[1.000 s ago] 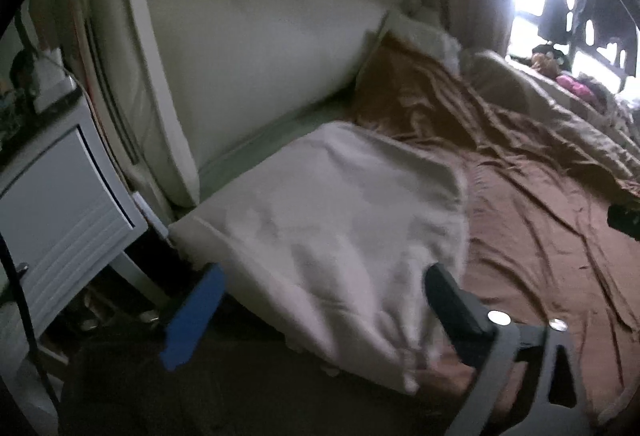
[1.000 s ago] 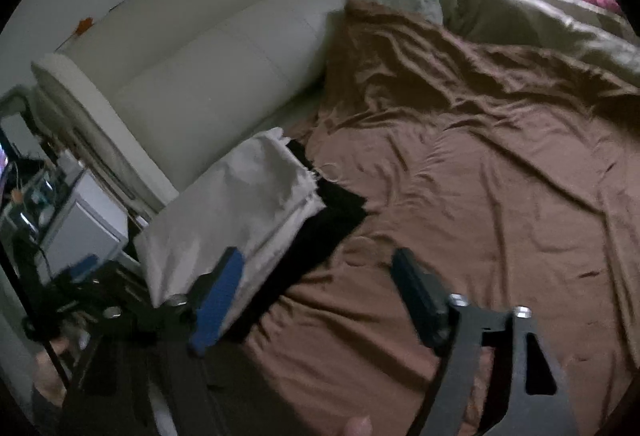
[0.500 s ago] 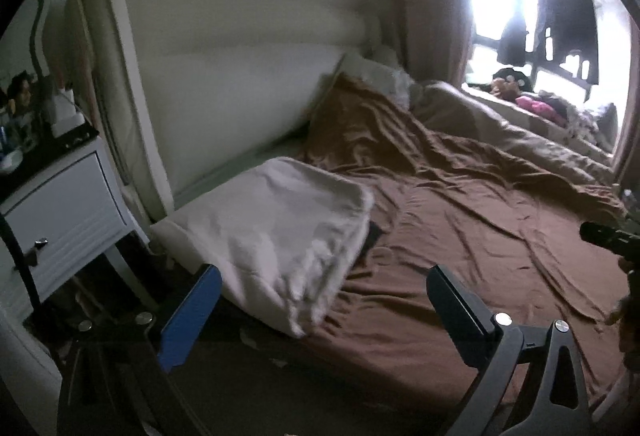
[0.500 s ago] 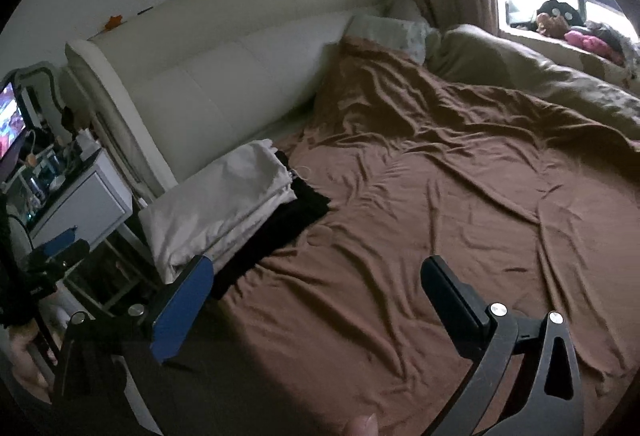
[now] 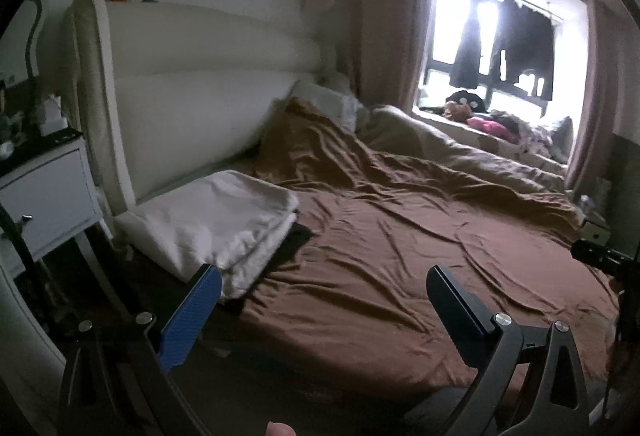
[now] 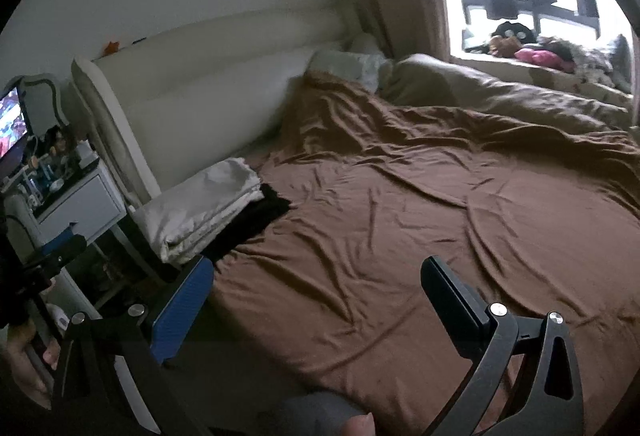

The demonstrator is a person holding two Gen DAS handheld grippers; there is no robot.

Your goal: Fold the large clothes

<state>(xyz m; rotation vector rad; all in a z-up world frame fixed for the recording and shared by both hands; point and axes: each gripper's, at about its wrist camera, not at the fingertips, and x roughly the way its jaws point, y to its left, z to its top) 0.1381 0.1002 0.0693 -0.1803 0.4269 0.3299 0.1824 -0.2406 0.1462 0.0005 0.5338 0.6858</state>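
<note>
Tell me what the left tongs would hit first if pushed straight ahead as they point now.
Probably the brown bedsheet: the open left tongs aim at bare sheet, right of the folded white cloth. Depth is uncertain.

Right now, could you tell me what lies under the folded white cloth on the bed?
A black garment pokes out from under the folded white cloth, on the brown sheet. How far it extends underneath is hidden.

dark black garment [image 6: 256, 224] mostly hidden under folded white cloth stack [image 6: 200, 207], only an edge shows; items on white bedside cabinet top [image 6: 56, 175] too small to identify; lit screen [image 6: 10, 123] cut off by frame edge; soft toys on windowsill [image 5: 480, 115] blurred
</note>
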